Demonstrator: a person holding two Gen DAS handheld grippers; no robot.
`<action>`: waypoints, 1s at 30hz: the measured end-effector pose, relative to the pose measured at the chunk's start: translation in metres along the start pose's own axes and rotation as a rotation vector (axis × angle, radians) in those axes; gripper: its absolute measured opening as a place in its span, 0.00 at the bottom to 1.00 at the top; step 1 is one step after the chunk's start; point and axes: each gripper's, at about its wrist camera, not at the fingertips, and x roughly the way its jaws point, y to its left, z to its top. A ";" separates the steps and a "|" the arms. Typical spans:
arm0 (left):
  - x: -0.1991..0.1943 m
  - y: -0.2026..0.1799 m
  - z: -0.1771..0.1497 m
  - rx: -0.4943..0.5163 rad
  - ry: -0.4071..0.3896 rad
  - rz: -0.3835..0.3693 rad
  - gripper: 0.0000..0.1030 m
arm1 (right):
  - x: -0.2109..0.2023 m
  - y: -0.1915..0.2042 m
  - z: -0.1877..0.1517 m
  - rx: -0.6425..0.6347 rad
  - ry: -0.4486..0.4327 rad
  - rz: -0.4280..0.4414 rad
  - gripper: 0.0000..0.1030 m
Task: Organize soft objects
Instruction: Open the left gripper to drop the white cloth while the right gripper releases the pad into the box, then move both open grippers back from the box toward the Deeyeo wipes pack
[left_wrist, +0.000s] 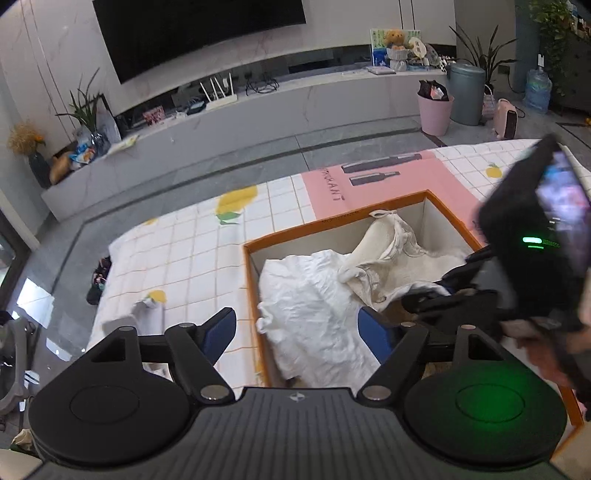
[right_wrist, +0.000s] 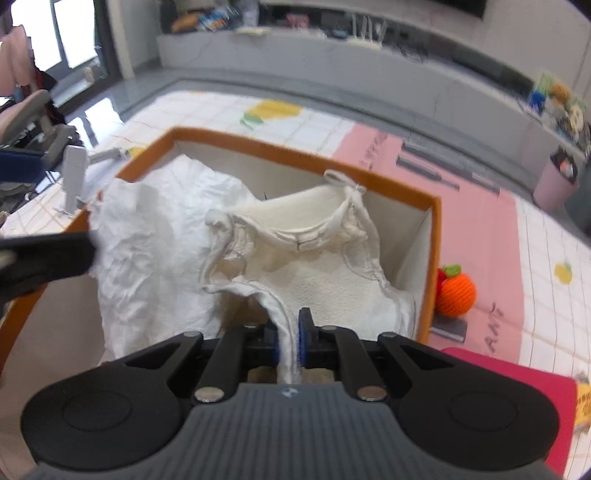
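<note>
Right wrist view: right gripper (right_wrist: 291, 334) jaws clenched on hem of cream knitted garment (right_wrist: 314, 254), inside orange-rimmed cardboard box (right_wrist: 424, 201) beside crumpled white cloth (right_wrist: 147, 236). Left gripper (left_wrist: 297, 334) jaws released, empty. Advice: lower gently, keep fabric within walls.

A: Upper frame: pale marble wall (left_wrist: 55, 48), big dark TV (left_wrist: 199, 33). Long grey console (left_wrist: 258, 107) runs below it.

B: Floor?

A: Grey tiles (left_wrist: 221, 162). Right side: pink bin (left_wrist: 436, 114), grey bin (left_wrist: 467, 94), potted plant (left_wrist: 476, 48). Far left: bright window (right_wrist: 70, 33), glare on the floor.
</note>
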 end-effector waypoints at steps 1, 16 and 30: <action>-0.004 0.002 -0.001 -0.005 -0.004 0.001 0.86 | 0.003 0.001 0.000 -0.005 0.018 -0.005 0.06; -0.003 0.029 -0.013 -0.080 0.046 -0.019 0.86 | -0.004 0.011 -0.010 0.013 0.011 0.042 0.51; -0.083 -0.027 0.019 -0.010 -0.063 0.001 0.86 | -0.156 -0.019 -0.060 0.080 -0.314 0.080 0.97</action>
